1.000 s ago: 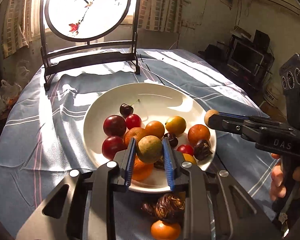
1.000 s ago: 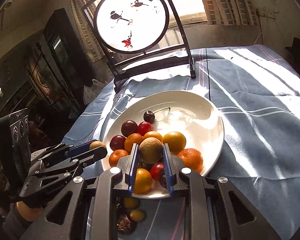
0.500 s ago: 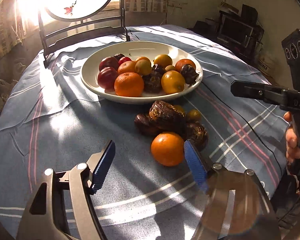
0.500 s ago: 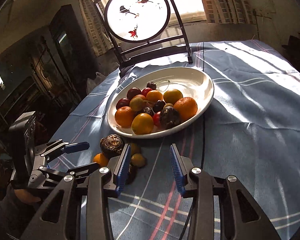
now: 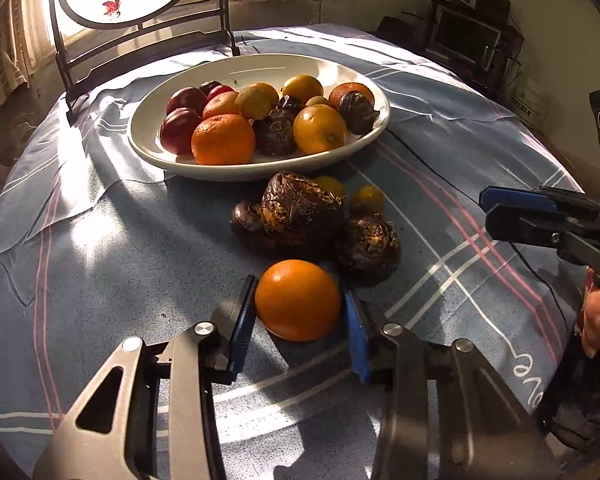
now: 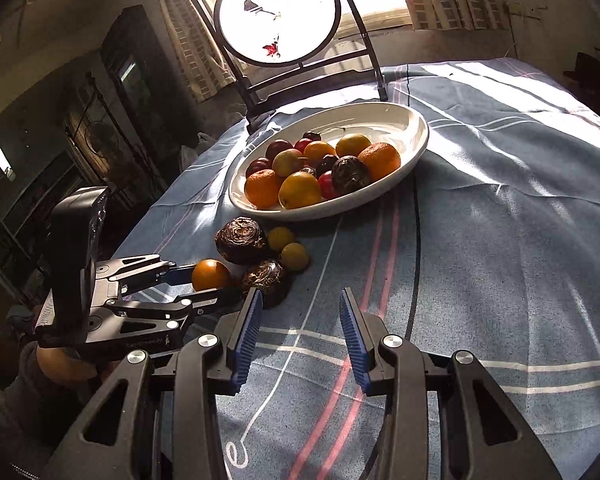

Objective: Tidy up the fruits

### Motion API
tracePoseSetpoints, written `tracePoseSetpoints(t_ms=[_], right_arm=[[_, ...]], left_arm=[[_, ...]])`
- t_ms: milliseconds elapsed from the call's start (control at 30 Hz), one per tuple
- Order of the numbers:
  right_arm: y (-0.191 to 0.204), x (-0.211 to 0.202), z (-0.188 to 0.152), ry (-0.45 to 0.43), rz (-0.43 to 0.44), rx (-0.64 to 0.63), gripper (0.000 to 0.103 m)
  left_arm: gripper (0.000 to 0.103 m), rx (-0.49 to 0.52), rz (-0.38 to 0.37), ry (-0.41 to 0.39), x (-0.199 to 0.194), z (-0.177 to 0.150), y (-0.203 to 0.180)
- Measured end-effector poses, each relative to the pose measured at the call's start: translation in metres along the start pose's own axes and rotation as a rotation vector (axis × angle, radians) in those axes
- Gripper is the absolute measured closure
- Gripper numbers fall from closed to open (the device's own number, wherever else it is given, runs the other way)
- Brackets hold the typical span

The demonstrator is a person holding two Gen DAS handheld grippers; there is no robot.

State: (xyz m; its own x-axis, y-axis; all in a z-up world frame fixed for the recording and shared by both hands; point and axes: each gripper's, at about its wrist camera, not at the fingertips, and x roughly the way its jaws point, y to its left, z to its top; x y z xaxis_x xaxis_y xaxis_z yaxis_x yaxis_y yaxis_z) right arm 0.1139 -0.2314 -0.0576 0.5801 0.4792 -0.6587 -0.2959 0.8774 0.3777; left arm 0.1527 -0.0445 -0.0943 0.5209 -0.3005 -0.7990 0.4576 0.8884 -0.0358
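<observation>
**Now: left jaws round an orange, right jaws bare**

Closing in just now, the left gripper [image 5: 298,316] has its blue pads either side of an orange [image 5: 297,300] on the cloth [image 5: 100,260], right against it. The right gripper [image 6: 300,320] stands parted over bare cloth, nothing between its fingers. Just beyond the orange lie dark wrinkled fruits [image 5: 300,210] and two small yellow ones [image 6: 288,248]. Farther off, the white plate [image 5: 260,168] holds the other fruit.

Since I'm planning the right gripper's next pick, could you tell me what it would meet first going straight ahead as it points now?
Probably bare tablecloth: nothing lies between the right gripper pads, and the fruit sits to the left.
</observation>
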Motion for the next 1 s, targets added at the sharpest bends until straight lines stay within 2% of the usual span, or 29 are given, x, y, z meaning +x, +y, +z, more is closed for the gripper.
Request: tracePoseSetpoints(t_ms=[167,233,267,300,433,500,633,767,833,900,1000], right_arm=[[0.025,0.018,0.002,0.063,-0.012,-0.088,0.063],[0.039,0.03,0.004,0.098,-0.039,-0.139,0.056],[0.046,0.037,0.005,0.113,-0.062,-0.166,0.044],[0.052,0.044,0.007,0.122,-0.081,-0.186,0.042],[0.065,0.073,0.016,0.169,-0.155,-0.239,0.043],[0.066,0.085,0.017,0.195,-0.206,-0.247,0.06],[0.064,0.071,0.015,0.159,-0.152,-0.224,0.06],[0.054,0.032,0.016,0.066,-0.077,-0.185,0.06],[0.041,0.014,0.03,0.006,-0.075,-0.153,0.06],[0.028,0.003,0.052,-0.052,-0.111,-0.124,0.06],[0.011,0.005,0.092,-0.085,-0.111,-0.079,0.06]], left_arm=[[0.064,-0.04,0.007,-0.097,-0.038,-0.016,0.003],[0.063,-0.052,0.013,-0.131,-0.055,-0.022,0.005],[0.063,-0.061,0.015,-0.144,-0.063,-0.024,0.006],[0.063,-0.07,0.015,-0.153,-0.068,-0.026,0.008],[0.063,-0.091,0.018,-0.166,-0.078,-0.031,0.014],[0.063,-0.097,0.024,-0.164,-0.076,-0.033,0.016],[0.063,-0.114,0.014,-0.168,-0.074,-0.036,0.02],[0.063,-0.118,0.0,-0.188,-0.077,-0.03,0.022],[0.063,-0.112,-0.007,-0.19,-0.075,-0.015,0.021],[0.063,-0.103,-0.012,-0.199,-0.071,0.008,0.021],[0.063,-0.117,-0.023,-0.2,-0.055,0.049,0.027]])
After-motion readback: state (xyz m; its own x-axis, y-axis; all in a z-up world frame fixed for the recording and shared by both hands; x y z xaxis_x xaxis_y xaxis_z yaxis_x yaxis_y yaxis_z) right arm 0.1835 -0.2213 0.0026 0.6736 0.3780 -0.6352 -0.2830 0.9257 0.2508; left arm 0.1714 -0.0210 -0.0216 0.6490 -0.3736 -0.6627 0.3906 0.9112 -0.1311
